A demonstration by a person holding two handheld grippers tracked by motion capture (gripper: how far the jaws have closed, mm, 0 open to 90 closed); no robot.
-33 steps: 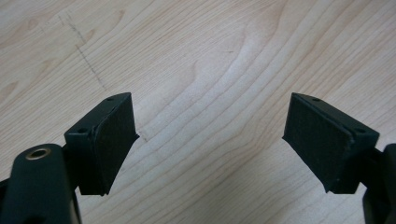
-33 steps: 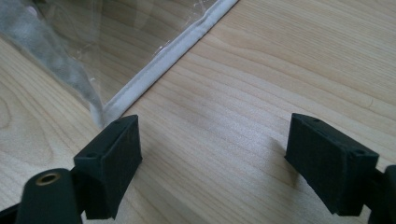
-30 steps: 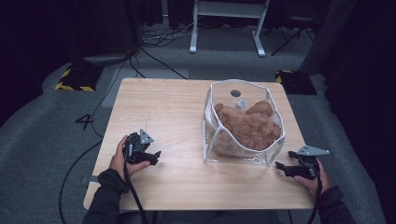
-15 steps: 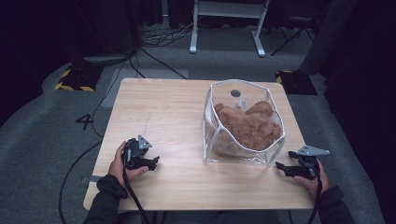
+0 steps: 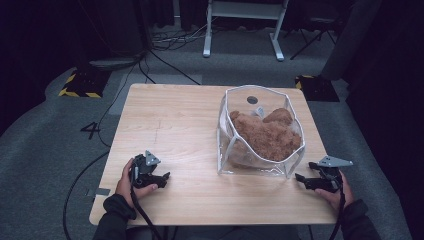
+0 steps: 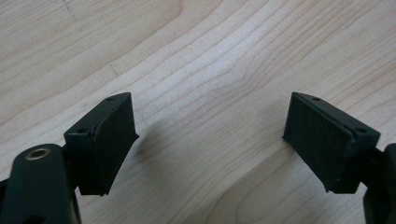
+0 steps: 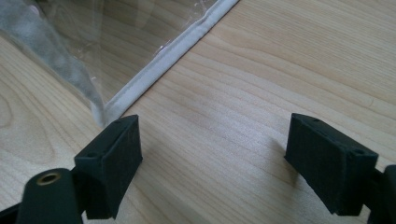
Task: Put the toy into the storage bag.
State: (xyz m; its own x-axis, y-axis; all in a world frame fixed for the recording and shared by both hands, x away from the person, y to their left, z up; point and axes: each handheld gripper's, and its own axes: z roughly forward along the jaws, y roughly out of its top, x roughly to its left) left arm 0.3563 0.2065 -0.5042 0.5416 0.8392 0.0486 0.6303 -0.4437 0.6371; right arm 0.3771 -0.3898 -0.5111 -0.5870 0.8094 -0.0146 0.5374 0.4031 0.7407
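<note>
A clear plastic bag (image 5: 260, 132) with white piping stands open on the right half of the wooden table (image 5: 175, 125), and a brown plush toy (image 5: 265, 137) lies inside it. My left gripper (image 5: 161, 179) rests low near the table's front left, held by a hand, open over bare wood (image 6: 210, 84). My right gripper (image 5: 301, 180) sits at the front right, just right of the bag's lower corner, open with nothing between its pads. In the right gripper view the bag's piped corner (image 7: 154, 65) lies just ahead of the left pad (image 7: 116, 158).
Grey carpet surrounds the table. A white metal stand (image 5: 242, 25) and loose cables (image 5: 165, 40) lie on the floor behind it. Yellow-black striped blocks (image 5: 80, 82) sit at the back left and back right. The table's right edge is close to my right gripper.
My left gripper has drawn back toward the table's front edge and slightly left. The right gripper and the bag have stayed in place.
</note>
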